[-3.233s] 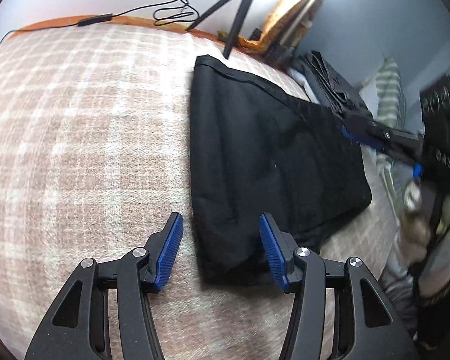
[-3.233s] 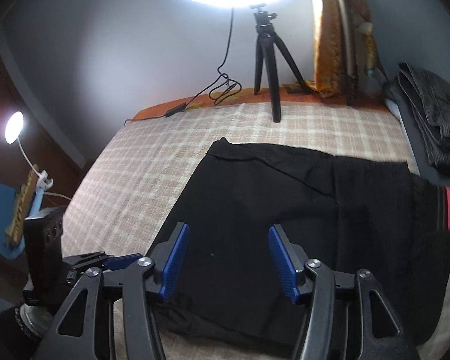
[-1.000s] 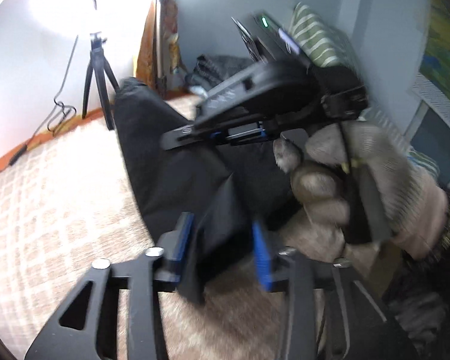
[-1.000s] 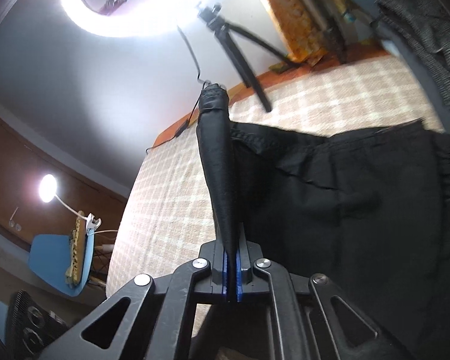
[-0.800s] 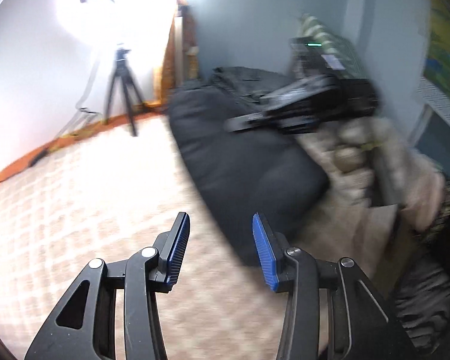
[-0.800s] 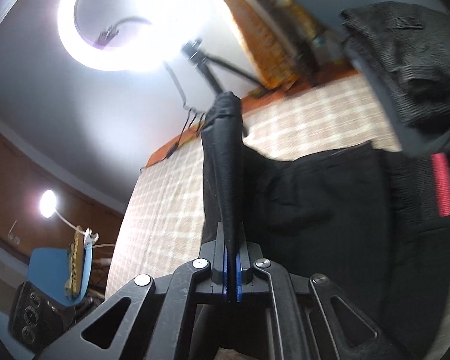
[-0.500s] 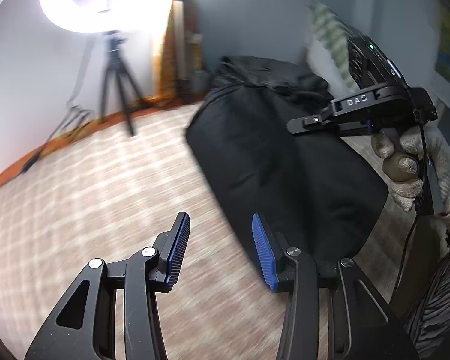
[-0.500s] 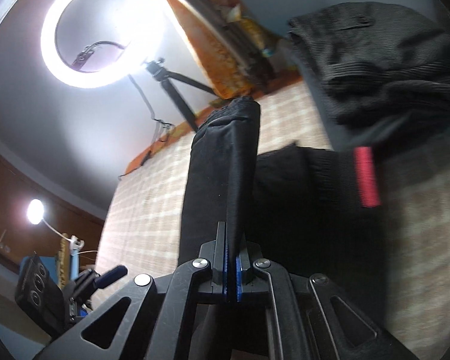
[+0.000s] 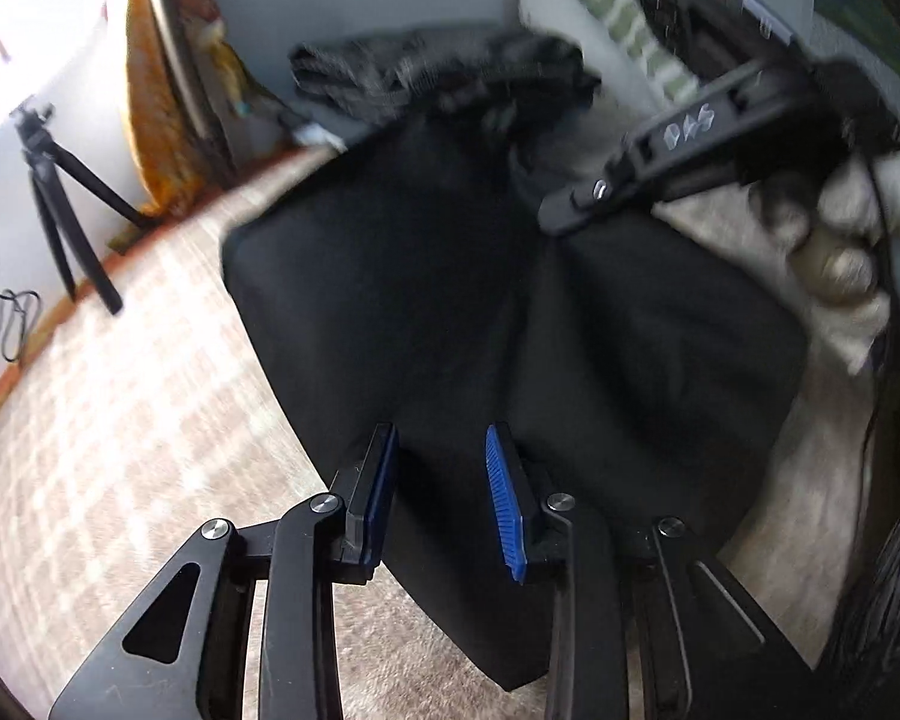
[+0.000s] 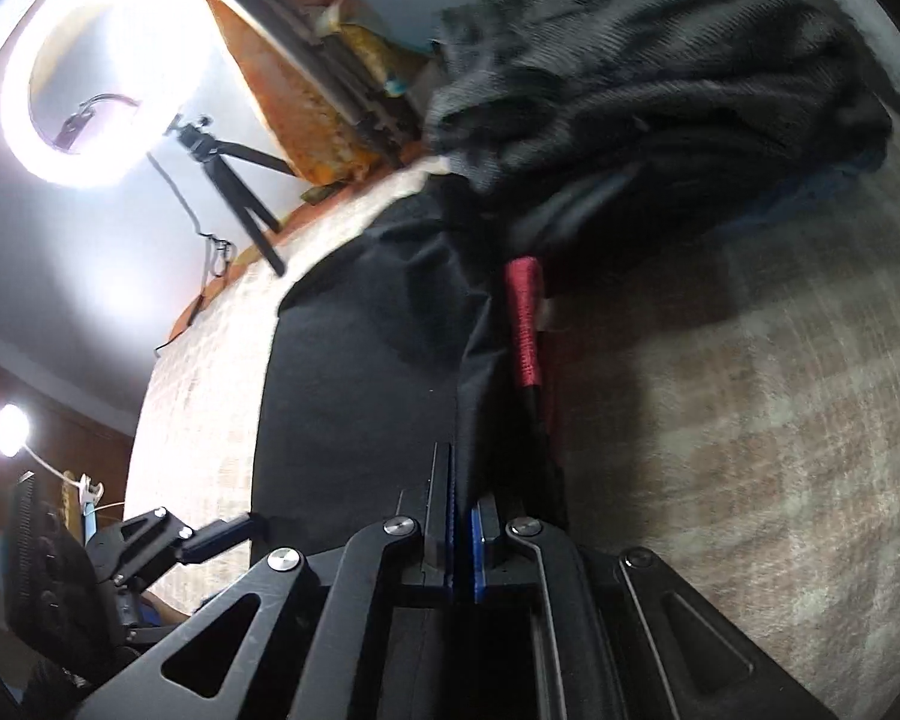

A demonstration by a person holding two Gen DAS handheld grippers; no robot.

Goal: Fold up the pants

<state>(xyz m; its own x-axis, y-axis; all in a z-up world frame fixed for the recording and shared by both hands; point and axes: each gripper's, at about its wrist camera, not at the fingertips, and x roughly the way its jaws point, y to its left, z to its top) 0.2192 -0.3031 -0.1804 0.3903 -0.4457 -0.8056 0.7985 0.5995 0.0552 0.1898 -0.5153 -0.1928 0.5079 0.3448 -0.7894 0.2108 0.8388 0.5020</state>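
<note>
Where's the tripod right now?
The tripod stands at the far edge of the bed, at the left of both views, beside the orange cloth and under the ring light, left of the pants.

Blurred gloved hand (image 9: pixel 834 240), dark clothes pile (image 10: pixel 648 72)

The black pants (image 9: pixel 510 312) with a red band (image 10: pixel 525 324) lie on a beige-and-white checked blanket (image 9: pixel 120 420).
</note>
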